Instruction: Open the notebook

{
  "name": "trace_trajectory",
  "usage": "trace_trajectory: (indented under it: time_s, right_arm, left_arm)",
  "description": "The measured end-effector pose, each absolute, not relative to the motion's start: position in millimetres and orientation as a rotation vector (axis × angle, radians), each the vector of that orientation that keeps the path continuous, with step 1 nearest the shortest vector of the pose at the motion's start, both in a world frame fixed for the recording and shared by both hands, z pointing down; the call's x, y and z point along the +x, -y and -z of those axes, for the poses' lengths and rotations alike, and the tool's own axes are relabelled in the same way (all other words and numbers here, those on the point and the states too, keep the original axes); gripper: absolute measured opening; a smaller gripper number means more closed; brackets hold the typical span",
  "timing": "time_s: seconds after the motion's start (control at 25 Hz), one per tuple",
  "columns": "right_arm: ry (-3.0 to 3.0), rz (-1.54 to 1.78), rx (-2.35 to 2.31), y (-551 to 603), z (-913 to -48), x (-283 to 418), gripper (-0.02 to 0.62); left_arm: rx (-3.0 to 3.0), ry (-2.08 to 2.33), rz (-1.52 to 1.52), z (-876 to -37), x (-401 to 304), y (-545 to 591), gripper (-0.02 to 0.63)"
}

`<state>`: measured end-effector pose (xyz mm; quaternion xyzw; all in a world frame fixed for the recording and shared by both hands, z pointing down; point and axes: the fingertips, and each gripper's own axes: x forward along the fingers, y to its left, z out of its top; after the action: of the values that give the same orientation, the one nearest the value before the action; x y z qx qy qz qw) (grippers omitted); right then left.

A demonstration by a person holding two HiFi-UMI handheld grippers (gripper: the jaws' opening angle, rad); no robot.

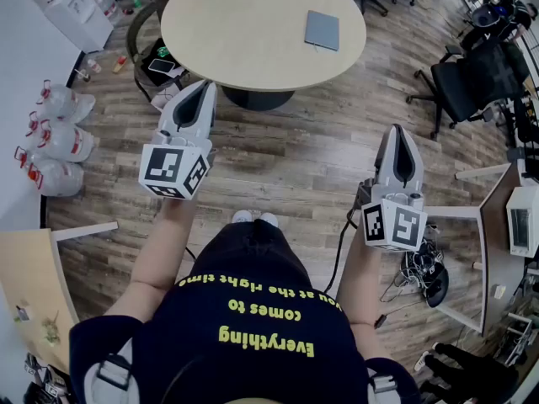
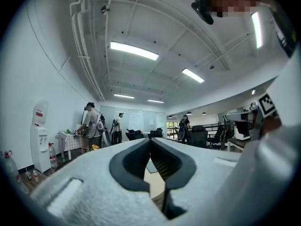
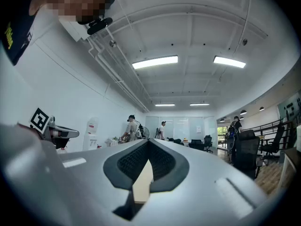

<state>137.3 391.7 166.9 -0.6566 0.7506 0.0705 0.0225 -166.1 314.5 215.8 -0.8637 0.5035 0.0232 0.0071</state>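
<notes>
Left tool and right tool both clenched, empty. Flat grey rectangular notebook lies on round pale wooden desk, well apart from both.

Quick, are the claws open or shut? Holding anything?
Left claw: shut, holding nothing.
Right claw: shut, holding nothing.

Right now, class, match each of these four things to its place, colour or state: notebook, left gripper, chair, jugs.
Things:
1. notebook
2. left gripper
3. chair
4. jugs

Places and states:
A. clustered at the head view's left edge
B. lying closed on the table
C. jaws shut, nothing between them
D. black, to the right of the table

Pairs: 1-B, 2-C, 3-D, 4-A
</notes>
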Motion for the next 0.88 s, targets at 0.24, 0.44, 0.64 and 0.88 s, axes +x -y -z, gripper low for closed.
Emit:
trace_trajectory:
  time_s: [0.24, 0.44, 0.64, 0.88]
  right_arm:
    - [-2.346, -0.200, -2.021, -384.3, -170.2, 150.7, 0.012]
    - [-2.376, -0.149, -1.993, -374.9, -178.4, 164.8, 0.012]
    - [-2.437, -0.034, -1.928, -357.9, -192.1, 165.9, 0.220]
    - [-2.474, 0.046, -1.896, -333.1, -208.0, 156.0, 0.294]
  left_arm:
    - [-2.714, -1.581, -0.063, -220.0, -146.1, -309.0, 0.005]
    - [-2.722, -1.574, -0.055, -223.1, -124.6, -305.5, 0.011]
    - [-2.804, -1.552, -0.045, -229.6, -106.3, -301.3, 0.132]
    - [-2.822, -1.577, 0.011, -240.3, -104.7, -284.8, 0.289]
